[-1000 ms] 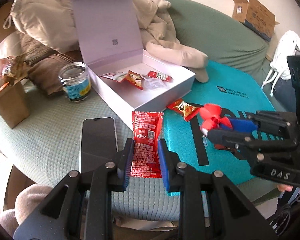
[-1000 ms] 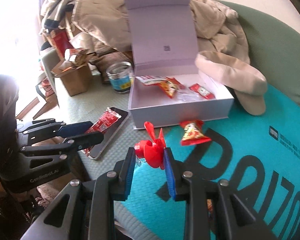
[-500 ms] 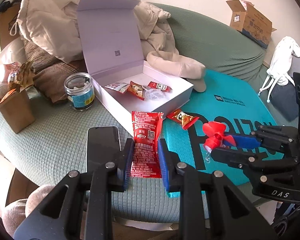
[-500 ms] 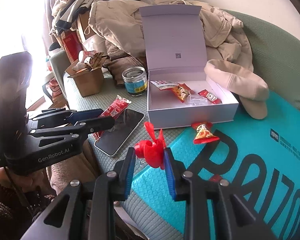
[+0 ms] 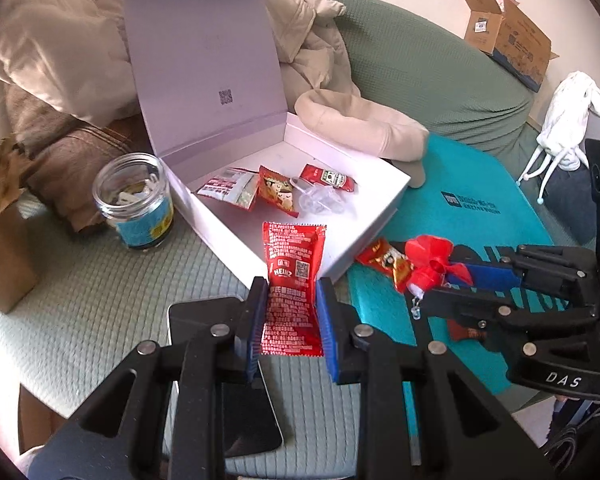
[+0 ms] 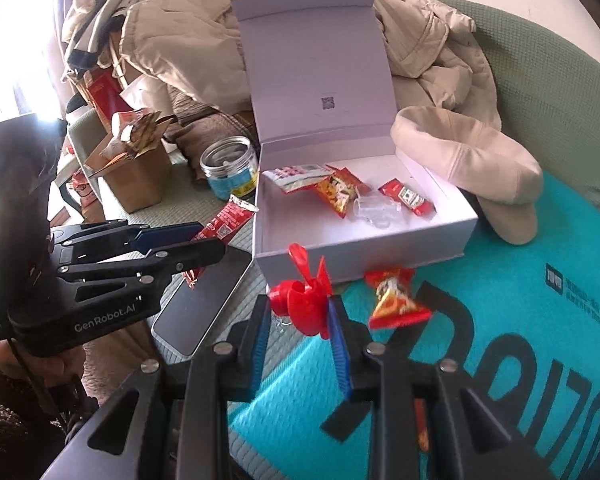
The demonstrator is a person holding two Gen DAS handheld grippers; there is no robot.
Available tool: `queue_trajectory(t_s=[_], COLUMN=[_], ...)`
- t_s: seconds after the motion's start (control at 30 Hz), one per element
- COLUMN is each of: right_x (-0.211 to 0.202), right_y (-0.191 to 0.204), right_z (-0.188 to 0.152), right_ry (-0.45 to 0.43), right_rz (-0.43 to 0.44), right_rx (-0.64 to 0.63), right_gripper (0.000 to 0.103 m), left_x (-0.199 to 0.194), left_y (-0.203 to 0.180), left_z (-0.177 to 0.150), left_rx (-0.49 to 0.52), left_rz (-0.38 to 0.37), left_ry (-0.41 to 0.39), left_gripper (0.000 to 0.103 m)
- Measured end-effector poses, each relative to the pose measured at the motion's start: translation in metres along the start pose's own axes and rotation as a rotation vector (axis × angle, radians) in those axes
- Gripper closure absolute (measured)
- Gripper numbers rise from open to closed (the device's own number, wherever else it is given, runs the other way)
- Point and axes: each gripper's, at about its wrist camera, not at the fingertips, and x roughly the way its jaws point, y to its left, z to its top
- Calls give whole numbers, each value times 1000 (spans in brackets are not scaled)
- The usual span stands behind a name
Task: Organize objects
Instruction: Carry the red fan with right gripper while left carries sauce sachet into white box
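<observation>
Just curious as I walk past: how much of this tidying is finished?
Partly. The white box already holds several snack packets. The left gripper grips a ketchup sachet, the right gripper a red toy fan. A snack packet and phone remain outside.

Two claws are showing — the left claw (image 5: 290,312) and the right claw (image 6: 298,316). One open white box (image 5: 364,216) is sitting there, holding four things: three sachets and one clear plastic piece (image 5: 320,202). Two ketchup sachets are showing: one held (image 5: 292,280), one boxed (image 5: 330,178). Also lying about — one glass jar (image 5: 134,200), one phone (image 6: 202,304), one beige cap (image 6: 472,168), one red fan toy (image 6: 306,304).
</observation>
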Motion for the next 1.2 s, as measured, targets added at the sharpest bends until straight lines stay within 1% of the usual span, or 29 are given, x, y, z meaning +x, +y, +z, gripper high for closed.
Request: queue_trajectory(t_s=[0.1,0.27,0.43,0.57,0.83,0.97,1.2], right_x=[8,21,32,39,40,39,48], right_y=[-6,-13,-24,-32,-44,-48,-56], right_z=[13,31,52,68,102,116,138], right_ry=[-12,-34,-60,-71,-95,-108,-112], right_rz=[3,-2,-19,-35,-62,-74,-77], right_rx=[14,33,53,52,-1,-33,-56], right_gripper=[75,75,75,75,75,75,75], left_x=[14,30,41,49,63,70,84], left_y=[7,15,20,22,20,19,18], left_z=[12,32,57,80,111,121,133], left_rx=[14,42,78,112,109,121,140], left_rz=[-4,-21,-13,-1,-2,18,23], left_ry=[26,45,41,21,11,11,27], left_gripper=[80,80,80,79,79,79,79])
